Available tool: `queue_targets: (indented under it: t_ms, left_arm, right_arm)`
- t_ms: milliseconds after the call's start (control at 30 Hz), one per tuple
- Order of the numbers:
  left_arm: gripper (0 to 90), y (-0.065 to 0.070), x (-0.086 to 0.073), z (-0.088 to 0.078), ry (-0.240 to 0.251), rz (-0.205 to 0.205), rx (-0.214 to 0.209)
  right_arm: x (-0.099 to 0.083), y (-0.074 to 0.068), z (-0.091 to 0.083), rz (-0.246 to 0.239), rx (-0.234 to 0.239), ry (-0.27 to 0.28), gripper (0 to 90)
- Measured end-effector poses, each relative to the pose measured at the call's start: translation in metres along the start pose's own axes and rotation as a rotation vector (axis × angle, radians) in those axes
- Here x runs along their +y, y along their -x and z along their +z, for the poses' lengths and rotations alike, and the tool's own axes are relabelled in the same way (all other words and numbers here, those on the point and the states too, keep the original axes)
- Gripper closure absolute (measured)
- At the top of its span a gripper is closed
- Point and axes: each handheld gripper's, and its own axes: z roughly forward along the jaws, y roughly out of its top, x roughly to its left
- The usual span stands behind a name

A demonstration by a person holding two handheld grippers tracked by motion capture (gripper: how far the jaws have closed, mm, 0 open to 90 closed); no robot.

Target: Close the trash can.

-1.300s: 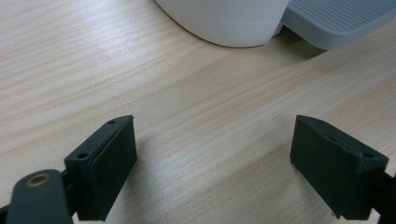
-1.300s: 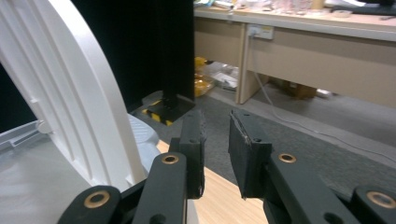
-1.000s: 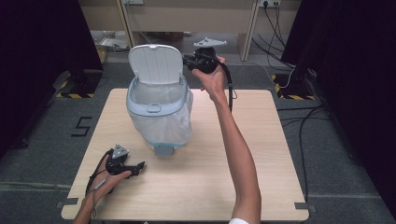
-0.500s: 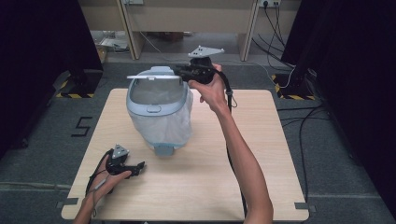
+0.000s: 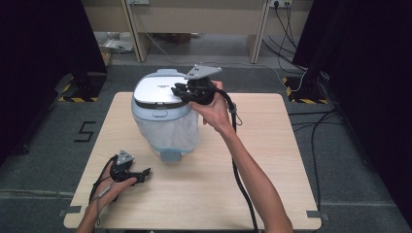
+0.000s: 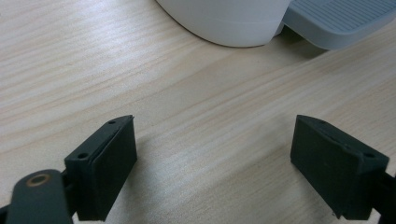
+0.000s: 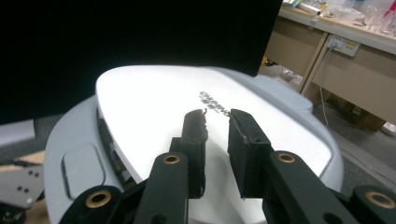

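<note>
Hovering over the closed white lid point(image 5: 158, 92) of the single pedal bin point(image 5: 165, 121) at the table's point(image 5: 272, 160) middle – right gripper point(image 5: 179, 90), jaws nearly together, gripping nothing. Resting near the table's front left edge – left gripper point(image 5: 143, 173), jaws spread wide, holding nothing. Counting two grippers, one bin, one grey foot pedal point(image 6: 336, 21).
</note>
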Motion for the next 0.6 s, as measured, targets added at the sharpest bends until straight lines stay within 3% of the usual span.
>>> queue_targets:
  t_ms: [67, 233, 400, 600]
  left_arm:
    - [13.4, 0.0, 0.0, 0.0, 0.0, 0.0, 0.0]
    - [13.4, 0.0, 0.0, 0.0, 0.0, 0.001, 0.001]
    - [13.4, 0.0, 0.0, 0.0, 0.0, 0.0, 0.001]
    - [13.4, 0.0, 0.0, 0.0, 0.001, -0.002, 0.002]
  right_arm:
    - [-0.002, -0.005, 0.002, -0.03, -0.011, -0.023, 75.4]
    - [-0.004, -0.015, 0.008, -0.041, 0.006, -0.047, 74.7]
    - [-0.002, -0.022, 0.013, -0.014, 0.055, -0.039, 74.5]
    - [0.0, -0.034, 0.019, -0.009, 0.069, -0.042, 74.7]
